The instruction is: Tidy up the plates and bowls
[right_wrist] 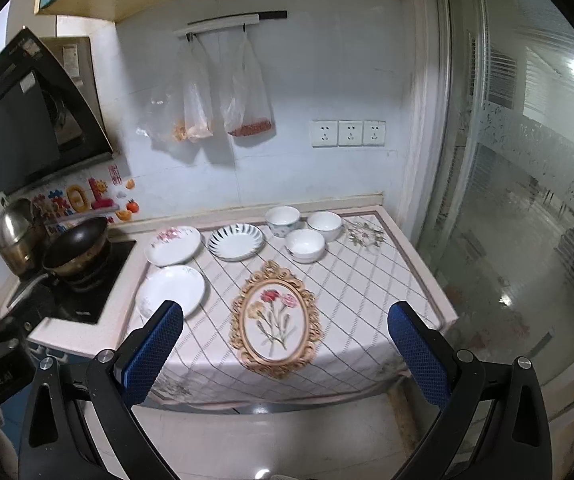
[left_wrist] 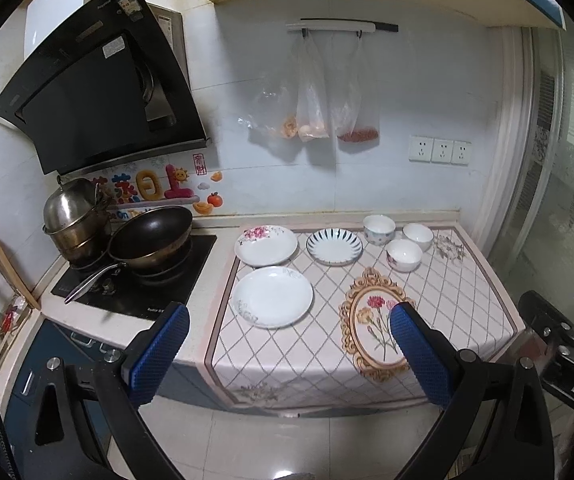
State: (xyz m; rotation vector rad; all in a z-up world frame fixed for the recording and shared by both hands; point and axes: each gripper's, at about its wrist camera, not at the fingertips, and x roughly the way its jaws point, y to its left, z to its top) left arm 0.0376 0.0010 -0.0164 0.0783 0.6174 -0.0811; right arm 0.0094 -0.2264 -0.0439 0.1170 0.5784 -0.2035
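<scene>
Three plates lie on the cloth-covered counter: a plain white plate (left_wrist: 273, 296) (right_wrist: 172, 289) at the front left, a pink-flower plate (left_wrist: 266, 245) (right_wrist: 173, 245) behind it, and a blue-striped plate (left_wrist: 334, 246) (right_wrist: 236, 241) to the right. Three white bowls (left_wrist: 404, 255) (left_wrist: 379, 229) (left_wrist: 418, 236) stand in a cluster at the back right, also in the right wrist view (right_wrist: 305, 244) (right_wrist: 283, 220) (right_wrist: 324, 225). My left gripper (left_wrist: 291, 320) is open and empty, held back from the counter's front edge. My right gripper (right_wrist: 287, 318) is open and empty, also short of the counter.
A stove (left_wrist: 143, 276) with a dark wok (left_wrist: 151, 240) and a steel pot (left_wrist: 73, 216) sits left of the plates. A range hood (left_wrist: 95, 92) hangs above. Plastic bags (left_wrist: 315, 96) hang on the back wall. A glass door (right_wrist: 527, 200) stands at the right.
</scene>
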